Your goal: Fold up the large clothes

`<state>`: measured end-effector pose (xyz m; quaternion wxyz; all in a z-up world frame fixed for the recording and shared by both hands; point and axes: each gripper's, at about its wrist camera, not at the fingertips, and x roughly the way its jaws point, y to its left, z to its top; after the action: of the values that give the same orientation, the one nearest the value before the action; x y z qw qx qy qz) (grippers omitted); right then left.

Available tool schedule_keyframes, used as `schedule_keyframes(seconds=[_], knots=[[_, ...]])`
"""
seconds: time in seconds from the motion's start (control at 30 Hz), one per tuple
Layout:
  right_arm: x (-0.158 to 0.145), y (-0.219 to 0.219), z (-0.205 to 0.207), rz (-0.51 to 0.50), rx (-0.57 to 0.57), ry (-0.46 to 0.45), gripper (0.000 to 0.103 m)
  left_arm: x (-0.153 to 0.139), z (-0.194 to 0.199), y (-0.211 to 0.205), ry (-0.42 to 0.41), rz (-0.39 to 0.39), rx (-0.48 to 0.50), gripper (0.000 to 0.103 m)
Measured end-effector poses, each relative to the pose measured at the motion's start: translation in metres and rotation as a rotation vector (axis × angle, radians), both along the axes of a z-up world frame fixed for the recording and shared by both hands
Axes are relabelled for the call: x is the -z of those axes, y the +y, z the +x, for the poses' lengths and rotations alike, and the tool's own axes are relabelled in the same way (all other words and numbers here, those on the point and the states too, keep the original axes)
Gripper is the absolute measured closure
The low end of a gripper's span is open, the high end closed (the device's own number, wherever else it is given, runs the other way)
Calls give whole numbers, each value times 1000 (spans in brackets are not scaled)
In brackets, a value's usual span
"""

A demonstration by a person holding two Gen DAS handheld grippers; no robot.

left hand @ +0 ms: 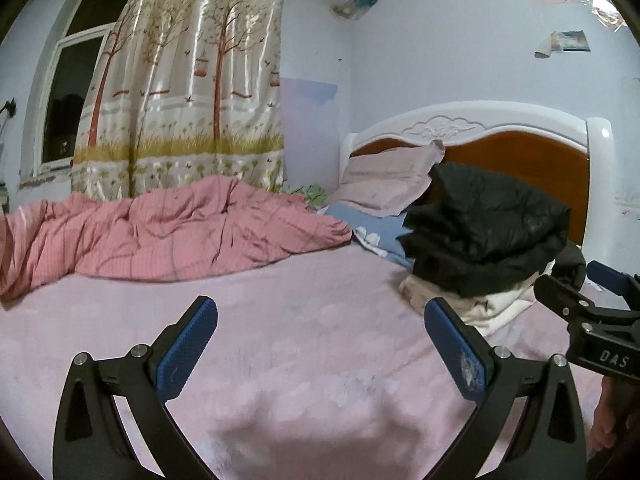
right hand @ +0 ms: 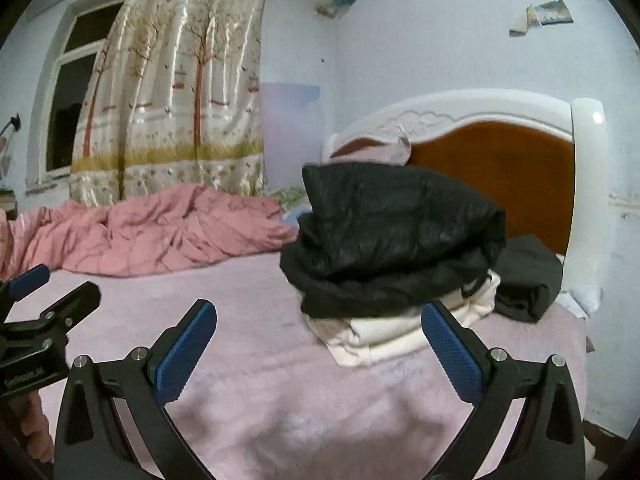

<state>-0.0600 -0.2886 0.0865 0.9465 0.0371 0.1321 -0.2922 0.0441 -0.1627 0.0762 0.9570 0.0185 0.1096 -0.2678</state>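
Nearest the two cameras, above the pink bed sheet [left hand: 280, 340], both hand-held grippers are seen with their blue-padded jaws spread wide and nothing between them. The left gripper [left hand: 320, 344] is held over bare sheet, and the right gripper [right hand: 320, 348] is held just short of the clothes pile. In the left wrist view the right gripper's body is seen at the right edge, and the white letters "DAS" are read on its black frame. In the right wrist view the left gripper is seen at the left edge; a line of print on its frame is too blurred to be read. Part of a hand [left hand: 608, 416] is glimpsed beneath the right gripper's frame.

Just beyond the right gripper, a stack of folded clothes is found on the sheet near the headboard. A cream garment [right hand: 384, 332] lies at the bottom, and a folded black puffer jacket [right hand: 392, 236] is laid on top of it. The jacket's long axis runs roughly across the view, parallel to the headboard. A smaller dark folded garment [right hand: 528, 280] is set just beside the stack on the right.

Farther off, a rumpled pink quilt [left hand: 160, 232] is heaped along the far side of the bed, and a pink pillow [left hand: 388, 180] is leaned against the white and brown headboard [left hand: 520, 148]. Behind, a tree-printed curtain [left hand: 192, 80] is hung beside a dark window [left hand: 72, 88].
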Motion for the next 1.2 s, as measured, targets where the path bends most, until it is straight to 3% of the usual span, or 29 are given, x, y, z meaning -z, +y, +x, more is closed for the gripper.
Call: schedule_keyframes(seconds=[0.13, 0.23, 0.43, 0.57, 0.8, 1.2], knots=[[12, -12, 9, 44, 21, 28, 0, 23, 7, -6, -11, 42, -26, 0], [13, -12, 8, 16, 45, 15, 0, 36, 18, -7, 47, 57, -31, 0], [16, -12, 17, -1, 35, 36, 0, 42, 17, -6, 48, 50, -25, 0], [17, -8, 15, -35, 54, -22, 0, 41, 9, -11, 6, 73, -29, 0], [20, -11, 24, -49, 73, 19, 0, 42, 1, -16, -38, 99, -33, 0], [20, -18, 21, -28, 91, 3, 0, 42, 2, -7, -31, 70, -29, 0]])
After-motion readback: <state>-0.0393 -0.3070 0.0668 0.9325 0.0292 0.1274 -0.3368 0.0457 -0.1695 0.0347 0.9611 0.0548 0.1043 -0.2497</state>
